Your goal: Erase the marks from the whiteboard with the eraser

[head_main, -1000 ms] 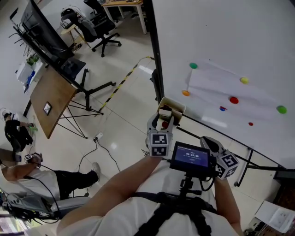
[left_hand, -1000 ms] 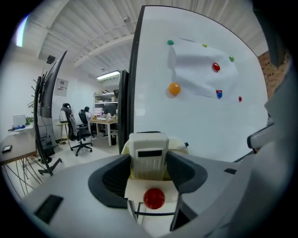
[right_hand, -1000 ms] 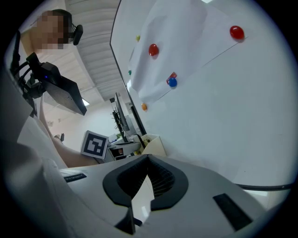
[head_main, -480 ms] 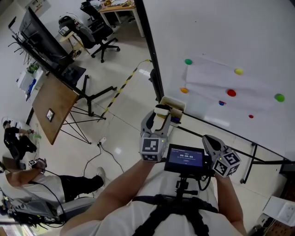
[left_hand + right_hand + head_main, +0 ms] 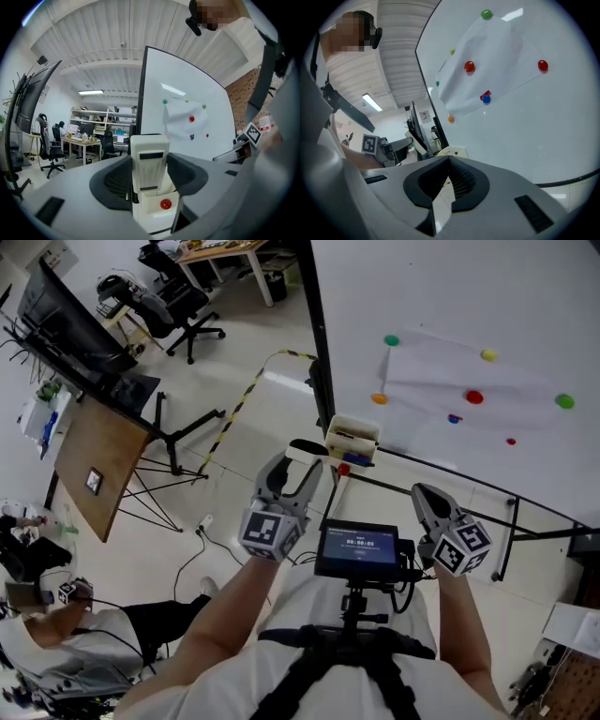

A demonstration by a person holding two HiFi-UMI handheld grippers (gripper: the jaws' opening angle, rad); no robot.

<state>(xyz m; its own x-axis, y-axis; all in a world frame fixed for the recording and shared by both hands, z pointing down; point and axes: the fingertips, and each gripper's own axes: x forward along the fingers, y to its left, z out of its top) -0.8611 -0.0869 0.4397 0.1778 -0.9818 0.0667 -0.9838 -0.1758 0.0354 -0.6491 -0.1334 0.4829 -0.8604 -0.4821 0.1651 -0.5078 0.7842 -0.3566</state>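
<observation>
My left tool (image 5: 295, 465) was clamped on the cream eraser (image 5: 149, 161), held in the air near the small tray (image 5: 352, 431) at the whiteboard's (image 5: 469, 296) lower edge, with the tray at about 1 o'clock from it. My right tool (image 5: 449, 158) was pinched together on nothing, low at 4 o'clock. A paper sheet (image 5: 450, 381) hung on the board under coloured magnets (image 5: 474, 397).

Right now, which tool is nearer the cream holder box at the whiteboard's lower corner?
Left. The left tool, gripping the eraser, sits just left of the holder box; the right tool is farther off, below and right.
</observation>
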